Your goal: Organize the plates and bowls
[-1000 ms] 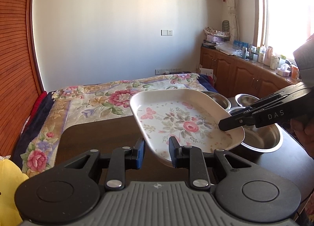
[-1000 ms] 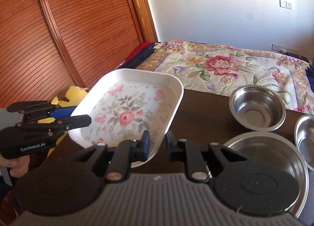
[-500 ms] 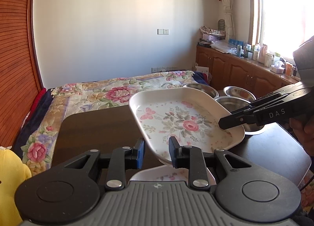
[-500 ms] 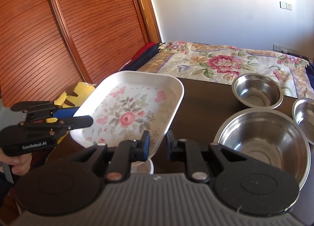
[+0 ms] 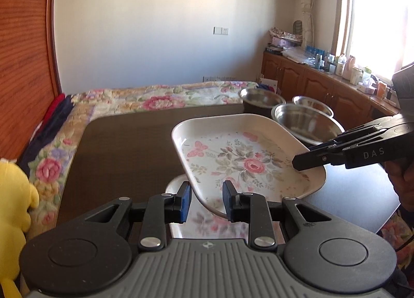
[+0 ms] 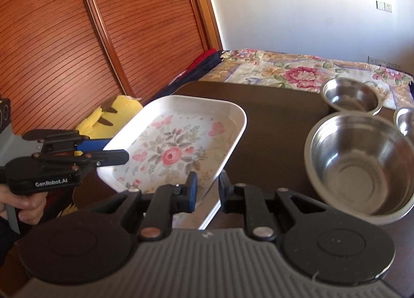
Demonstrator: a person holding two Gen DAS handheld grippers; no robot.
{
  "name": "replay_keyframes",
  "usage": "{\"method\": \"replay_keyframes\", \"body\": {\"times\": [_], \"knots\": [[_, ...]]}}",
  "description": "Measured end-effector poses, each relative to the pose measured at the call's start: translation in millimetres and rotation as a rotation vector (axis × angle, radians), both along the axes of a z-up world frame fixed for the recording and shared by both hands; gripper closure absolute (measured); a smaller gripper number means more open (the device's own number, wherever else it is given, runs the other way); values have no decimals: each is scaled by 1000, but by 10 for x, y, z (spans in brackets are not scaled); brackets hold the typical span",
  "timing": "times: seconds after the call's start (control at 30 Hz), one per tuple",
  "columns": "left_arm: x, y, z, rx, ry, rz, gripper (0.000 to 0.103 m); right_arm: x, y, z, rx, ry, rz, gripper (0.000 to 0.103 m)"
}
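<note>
Your left gripper (image 5: pixel 206 198) and right gripper (image 6: pixel 207 190) each pinch the floral tray's (image 5: pixel 243 155) rim above a matching tray (image 5: pixel 207 223); next, lower it squarely to nest.

Both grippers, right gripper (image 6: pixel 207 189) and left gripper (image 6: pixel 113 151), clamp the floral tray (image 6: pixel 178 142) beside steel bowls (image 6: pixel 359 163)
</note>
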State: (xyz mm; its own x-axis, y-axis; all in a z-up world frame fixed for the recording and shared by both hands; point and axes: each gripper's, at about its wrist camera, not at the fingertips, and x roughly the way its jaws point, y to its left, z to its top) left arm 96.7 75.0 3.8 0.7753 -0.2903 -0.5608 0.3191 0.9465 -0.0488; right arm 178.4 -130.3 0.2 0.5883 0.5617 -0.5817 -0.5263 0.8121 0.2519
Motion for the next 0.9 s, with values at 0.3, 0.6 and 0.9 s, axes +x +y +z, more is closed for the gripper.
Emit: {"method": "replay_keyframes", "body": {"times": [0.3,0.6,0.9], "knots": [[-91,15,-203,23,34,5,75,-127,109,-161,-29,6,19,83],[-62,36,-331,15,63,18,75,-224,161,-289,-52,9,13,83],[-70,55,-356,14,62,30,75,-239,175,-290,-41,4,3,83]]}}
